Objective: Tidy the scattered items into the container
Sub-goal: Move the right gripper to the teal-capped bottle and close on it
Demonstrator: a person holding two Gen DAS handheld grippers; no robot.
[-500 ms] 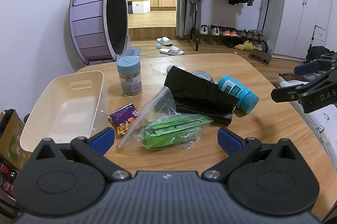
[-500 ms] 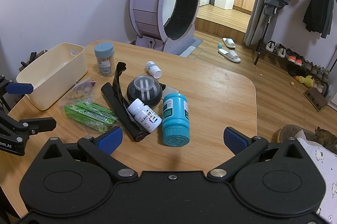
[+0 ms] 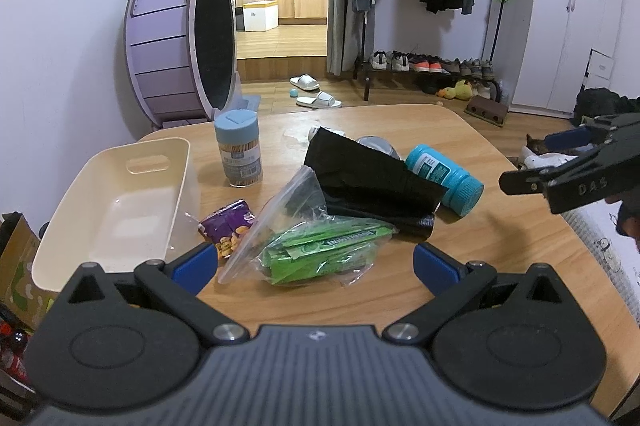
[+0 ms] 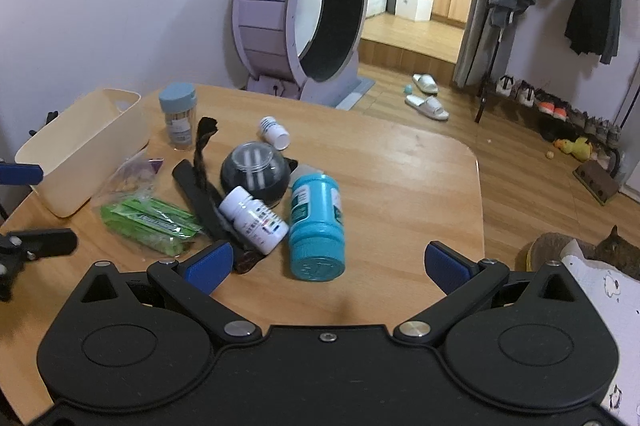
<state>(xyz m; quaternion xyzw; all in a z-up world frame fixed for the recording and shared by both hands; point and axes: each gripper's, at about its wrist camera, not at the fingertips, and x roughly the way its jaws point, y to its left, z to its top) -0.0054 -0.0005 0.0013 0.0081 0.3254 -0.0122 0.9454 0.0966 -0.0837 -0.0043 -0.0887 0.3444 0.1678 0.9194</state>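
Right now both my grippers hang over the wooden bench [image 3: 500, 194] with their jaws spread wide and nothing between them. My left gripper [image 3: 314, 264] looks down on a clear bag of green packets [image 3: 320, 250], with a purple snack pouch [image 3: 228, 230] just left of it and the cream container [image 3: 120, 202] at the left of the frame, empty. My right gripper [image 4: 328, 266] faces a teal bottle [image 4: 316, 222] lying on its side, a white pill bottle [image 4: 252, 216] touching a black roll of bags [image 4: 200, 198], and a dark round jar [image 4: 256, 174] behind them.
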